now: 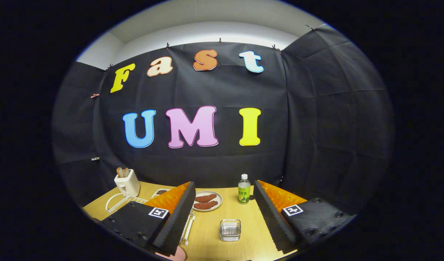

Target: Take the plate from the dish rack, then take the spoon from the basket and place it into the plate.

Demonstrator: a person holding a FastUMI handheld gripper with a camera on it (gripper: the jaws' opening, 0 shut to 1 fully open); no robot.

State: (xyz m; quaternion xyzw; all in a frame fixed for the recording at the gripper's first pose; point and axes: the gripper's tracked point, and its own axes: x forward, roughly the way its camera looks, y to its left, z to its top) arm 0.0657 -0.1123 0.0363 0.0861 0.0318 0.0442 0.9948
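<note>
Plate [175, 255]: pinkish rim low at the near edge, just right of the left finger's base, mostly hidden; cannot tell whether resting on the table or in the rack
Dish rack [124, 200]: white wire frame on the left of the table, partly behind the left finger, white bars [187, 226] also visible just right of that finger
Spoon and basket: cannot tell where among the visible things
Gripper [223, 197]: held above the table, fingers spread wide apart, nothing between them, touching nothing
Left finger [171, 221]: over the dish rack area
Right finger [276, 221]: over the right part of the table
Glass dish [230, 230]: small, clear, square, between the fingers, nearest of the table things
White plate [207, 200]: beyond the glass dish, slightly left, carrying two reddish-brown pieces of food
Bottle [244, 189]: upright, white cap, green label, far on the table, right of the white plate, well apart from the glass dish
Toaster [127, 183]: white, far left corner, bread slices sticking out of the top
Small bowl [160, 192]: between toaster and white plate, dark contents, half hidden by the left finger
Table [211, 246]: light wood, black cloth wall behind it
</note>
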